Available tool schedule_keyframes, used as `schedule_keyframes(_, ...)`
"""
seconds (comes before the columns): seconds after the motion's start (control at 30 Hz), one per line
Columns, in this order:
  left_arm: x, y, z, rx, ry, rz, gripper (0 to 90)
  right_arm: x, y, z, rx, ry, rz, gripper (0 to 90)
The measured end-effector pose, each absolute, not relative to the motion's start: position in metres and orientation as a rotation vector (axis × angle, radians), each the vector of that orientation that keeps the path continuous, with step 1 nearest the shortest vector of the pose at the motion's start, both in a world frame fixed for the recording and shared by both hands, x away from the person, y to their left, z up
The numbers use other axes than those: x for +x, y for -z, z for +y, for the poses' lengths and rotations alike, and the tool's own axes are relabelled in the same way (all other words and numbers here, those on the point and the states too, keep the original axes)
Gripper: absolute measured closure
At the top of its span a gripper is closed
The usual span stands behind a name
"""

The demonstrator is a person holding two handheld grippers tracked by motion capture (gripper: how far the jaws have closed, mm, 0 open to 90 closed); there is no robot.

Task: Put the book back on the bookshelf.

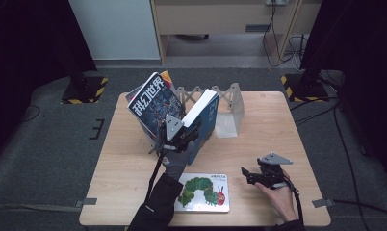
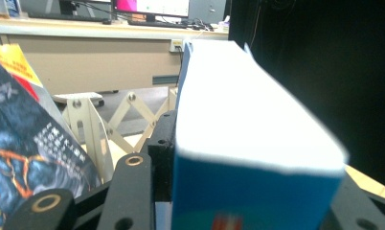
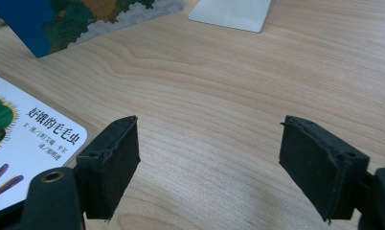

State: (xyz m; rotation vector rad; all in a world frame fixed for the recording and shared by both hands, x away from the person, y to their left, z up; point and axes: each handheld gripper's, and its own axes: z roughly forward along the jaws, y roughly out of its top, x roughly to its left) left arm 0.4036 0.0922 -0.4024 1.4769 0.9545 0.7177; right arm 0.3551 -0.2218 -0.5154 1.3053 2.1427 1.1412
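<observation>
High view: the left gripper [image 1: 182,137] is clamped on the thick blue book [image 1: 204,115] at the rack [image 1: 228,103] by the table's far edge, one magazine [image 1: 150,101] already shelved; the caterpillar book [image 1: 203,192] waits at the near edge, the right gripper [image 1: 249,174] with jaws apart, empty.

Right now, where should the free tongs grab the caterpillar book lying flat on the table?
Probably by its right edge. The caterpillar book lies flat on the table, so its thin edge is what the tongs can pinch. The right tongs sit open beside that edge, so come in low from the right, one jaw sliding under the cover. The book's front edge near the table's rim may be easier to lift.
</observation>
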Motion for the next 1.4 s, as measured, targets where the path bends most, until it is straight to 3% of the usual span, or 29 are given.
schedule_keyframes(0.63, 0.408, 0.394, 0.094, 1.530, -0.729, 0.965, 58.8, 0.355, 0.516, -0.222, 1.306, -1.138, 2.150, 21.8)
schedule_keyframes(0.93, 0.407, 0.399, 0.098, 1.546, -0.735, 0.937, 56.3, 0.355, 0.516, -0.221, 1.307, -1.136, 2.155, 21.6)
schedule_keyframes(1.1, 0.416, 0.410, 0.090, 1.559, -0.741, 0.973, 50.7, 0.355, 0.516, -0.221, 1.307, -1.134, 2.161, 21.4)
schedule_keyframes(1.2, 0.419, 0.410, 0.092, 1.542, -0.708, 0.968, 56.3, 0.355, 0.516, -0.221, 1.309, -1.136, 2.161, 21.4)
schedule_keyframes(1.4, 0.417, 0.410, 0.090, 1.576, -0.729, 0.950, 59.1, 0.356, 0.517, -0.221, 1.307, -1.131, 2.164, 21.4)
